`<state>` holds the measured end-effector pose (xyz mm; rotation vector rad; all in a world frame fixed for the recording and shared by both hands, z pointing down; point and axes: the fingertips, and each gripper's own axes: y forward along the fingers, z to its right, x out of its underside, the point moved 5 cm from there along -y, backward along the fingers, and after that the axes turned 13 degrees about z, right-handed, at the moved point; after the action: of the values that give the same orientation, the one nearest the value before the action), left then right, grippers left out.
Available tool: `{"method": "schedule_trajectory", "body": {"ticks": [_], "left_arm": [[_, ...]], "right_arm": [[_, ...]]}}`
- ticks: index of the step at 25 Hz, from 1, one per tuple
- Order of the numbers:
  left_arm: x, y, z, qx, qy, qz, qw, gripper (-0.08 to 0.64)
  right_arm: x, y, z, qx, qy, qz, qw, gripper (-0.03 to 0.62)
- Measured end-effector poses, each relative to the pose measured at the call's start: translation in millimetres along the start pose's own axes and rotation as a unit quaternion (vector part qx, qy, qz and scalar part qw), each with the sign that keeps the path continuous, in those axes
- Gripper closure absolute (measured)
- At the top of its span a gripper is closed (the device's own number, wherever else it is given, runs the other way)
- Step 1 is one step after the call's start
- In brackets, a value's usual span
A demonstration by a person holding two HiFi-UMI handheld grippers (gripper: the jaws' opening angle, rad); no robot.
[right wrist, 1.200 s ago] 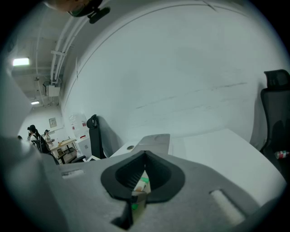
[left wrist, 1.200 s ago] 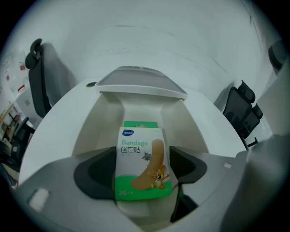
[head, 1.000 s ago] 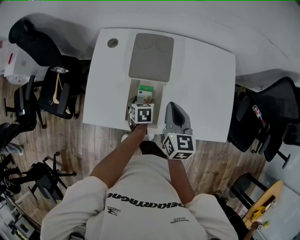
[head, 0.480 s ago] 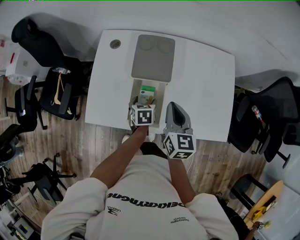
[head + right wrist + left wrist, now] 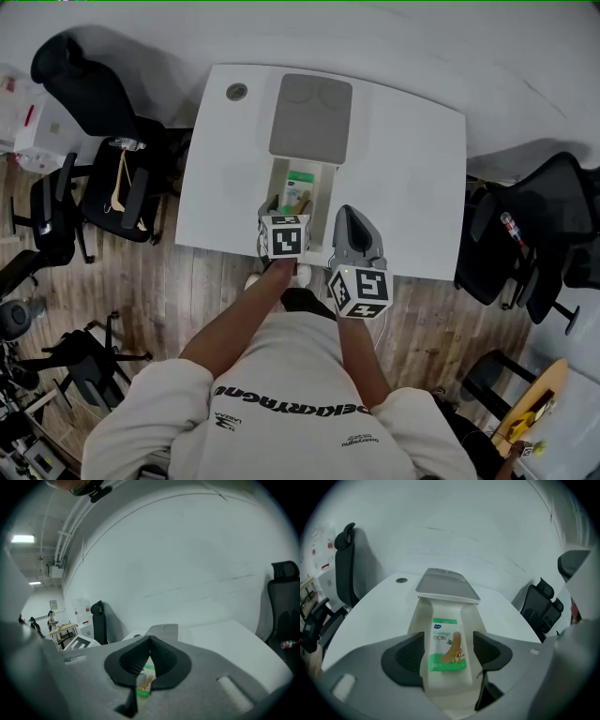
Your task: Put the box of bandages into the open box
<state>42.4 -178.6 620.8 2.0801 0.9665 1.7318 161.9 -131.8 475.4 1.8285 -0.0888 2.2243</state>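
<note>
A green-and-white box of bandages (image 5: 299,185) (image 5: 448,644) lies flat inside the cream open box (image 5: 278,187) (image 5: 417,620) on the white table (image 5: 403,159). The open box's grey lid (image 5: 311,117) (image 5: 446,584) lies folded back behind it. My left gripper (image 5: 286,214) (image 5: 449,657) hovers over the box's near end. Its jaws stand wide and are closing, and the pads (image 5: 410,660) touch nothing. In its view the bandage box lies between them, lower down. My right gripper (image 5: 349,214) (image 5: 150,639) is shut and holds nothing, just right of the open box.
A round grommet (image 5: 236,92) sits at the table's far left corner. Black office chairs stand left (image 5: 94,103) and right (image 5: 534,225) of the table on the wooden floor. The person's arms reach in from the near edge.
My left gripper has drawn back slightly toward the table's near edge, leaving more of the bandage box uncovered. The right gripper has stayed put.
</note>
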Motion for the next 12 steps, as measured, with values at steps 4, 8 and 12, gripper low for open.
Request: {"method": "schedule_trajectory", "body": {"ticks": [4, 8, 12], "left_arm": [[-11, -16, 0, 0.004, 0.005, 0.018, 0.9998, 0.248], [-19, -32, 3, 0.013, 0.0, 0.039, 0.9992, 0.268], [-21, -45, 3, 0.015, 0.009, 0.052, 0.9985, 0.313]], "right_arm": [[-3, -7, -5, 0.004, -0.002, 0.004, 1.0, 0.594], [-5, -15, -14, 0.004, -0.005, 0.006, 1.0, 0.594], [-9, -21, -21, 0.005, -0.009, 0.012, 1.0, 0.594]]}}
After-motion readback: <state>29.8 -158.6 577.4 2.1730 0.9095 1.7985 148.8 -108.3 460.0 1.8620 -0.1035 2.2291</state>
